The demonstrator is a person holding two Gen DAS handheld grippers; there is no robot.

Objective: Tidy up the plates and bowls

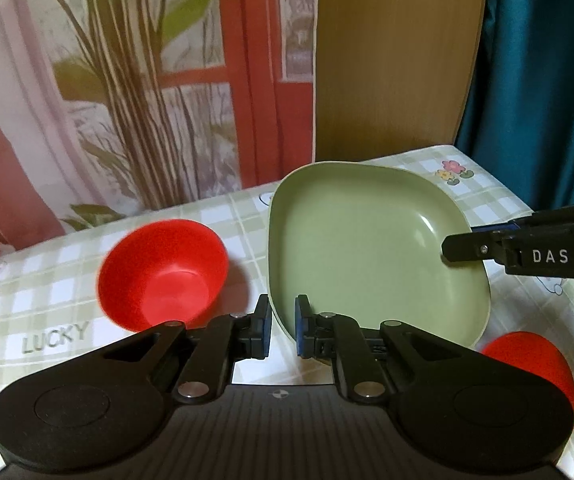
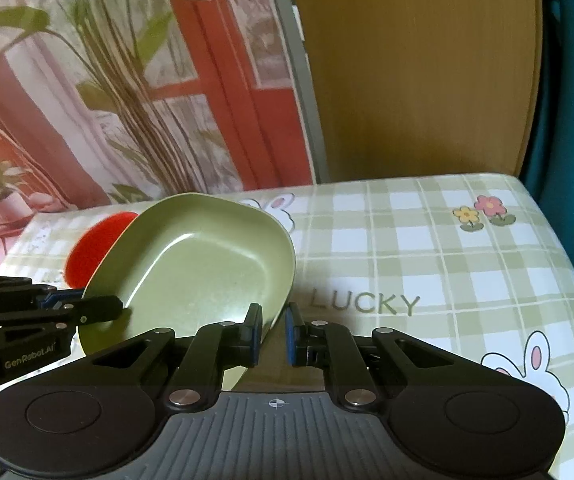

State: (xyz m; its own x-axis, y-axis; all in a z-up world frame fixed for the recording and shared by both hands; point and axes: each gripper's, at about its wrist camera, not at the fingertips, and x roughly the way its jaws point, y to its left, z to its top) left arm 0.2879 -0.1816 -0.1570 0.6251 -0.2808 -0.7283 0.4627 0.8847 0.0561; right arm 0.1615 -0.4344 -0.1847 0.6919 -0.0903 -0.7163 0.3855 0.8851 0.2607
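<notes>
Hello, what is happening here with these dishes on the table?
A person works with two hand-held tools. Both grip the green plate by its rim: the left tool on one edge, the right tool on the opposite edge. The plate sits tilted over the checked tablecloth. One red bowl lies tipped beside the plate, untouched; a second red bowl peeks out near the plate's other side.

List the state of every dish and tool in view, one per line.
green plate: tilted, gripped at two rim edges.
left tool: shut on the plate's rim.
right tool: shut on the plate's rim.
red bowl: on its side, opening toward the camera.
second red bowl: partly hidden, state unclear.
</notes>
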